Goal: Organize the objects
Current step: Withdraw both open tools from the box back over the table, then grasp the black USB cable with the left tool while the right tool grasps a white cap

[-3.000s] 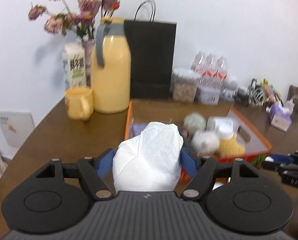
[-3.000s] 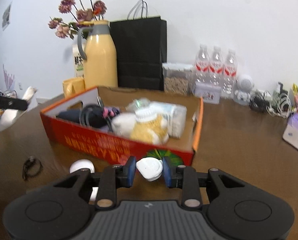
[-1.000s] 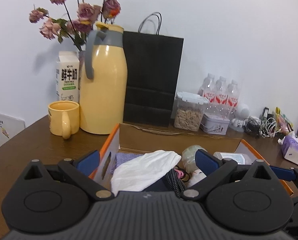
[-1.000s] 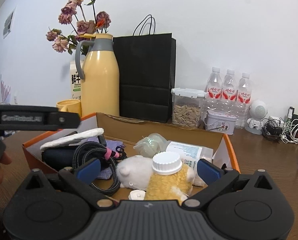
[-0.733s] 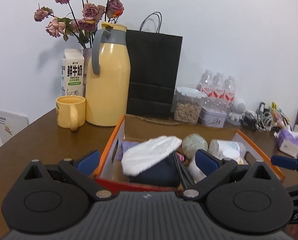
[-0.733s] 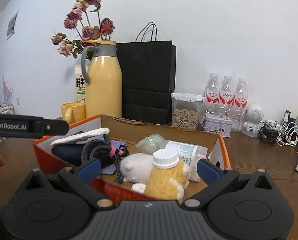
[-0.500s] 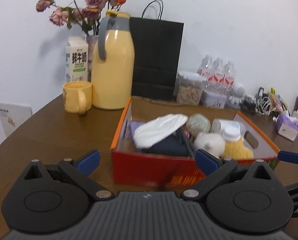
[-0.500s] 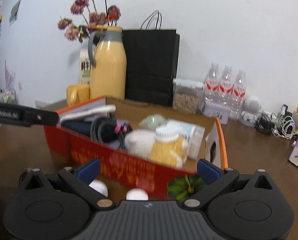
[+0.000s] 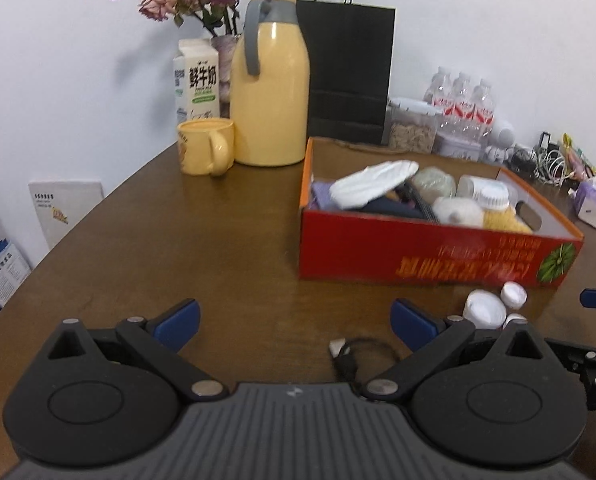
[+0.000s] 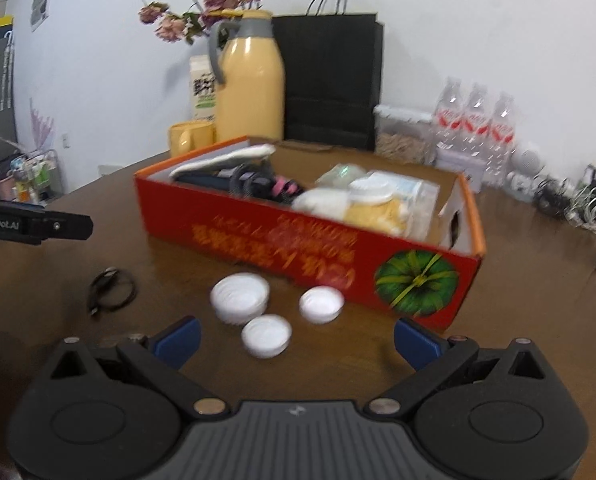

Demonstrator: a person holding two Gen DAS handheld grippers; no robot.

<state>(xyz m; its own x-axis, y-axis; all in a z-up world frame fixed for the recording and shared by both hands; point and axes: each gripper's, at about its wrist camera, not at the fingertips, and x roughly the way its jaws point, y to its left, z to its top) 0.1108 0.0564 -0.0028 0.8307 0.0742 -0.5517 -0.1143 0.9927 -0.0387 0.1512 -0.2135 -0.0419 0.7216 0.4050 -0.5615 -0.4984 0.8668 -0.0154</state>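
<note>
A red cardboard box (image 9: 418, 248) (image 10: 281, 236) holds a white bag (image 9: 372, 188), a black cable, a yellow bottle with a white cap (image 10: 372, 204) and other items. Three white lids lie on the table in front of the box: a large one (image 10: 239, 297) and two small ones (image 10: 322, 304) (image 10: 266, 335). A small black cable (image 10: 111, 290) (image 9: 352, 354) lies to their left. My left gripper (image 9: 293, 322) is open and empty above the table, left of the box. My right gripper (image 10: 295, 340) is open and empty just behind the lids.
A yellow thermos (image 9: 269, 84), yellow mug (image 9: 205, 146), milk carton (image 9: 195, 80), dried roses and a black paper bag (image 9: 348, 72) stand behind the box. Water bottles (image 9: 462, 104), a seed jar and tangled cords sit at the back right. The table edge curves at the left.
Both grippers let go of their items in the box, then pulled back and up. The box is now farther off and the lids and small cable have come into view.
</note>
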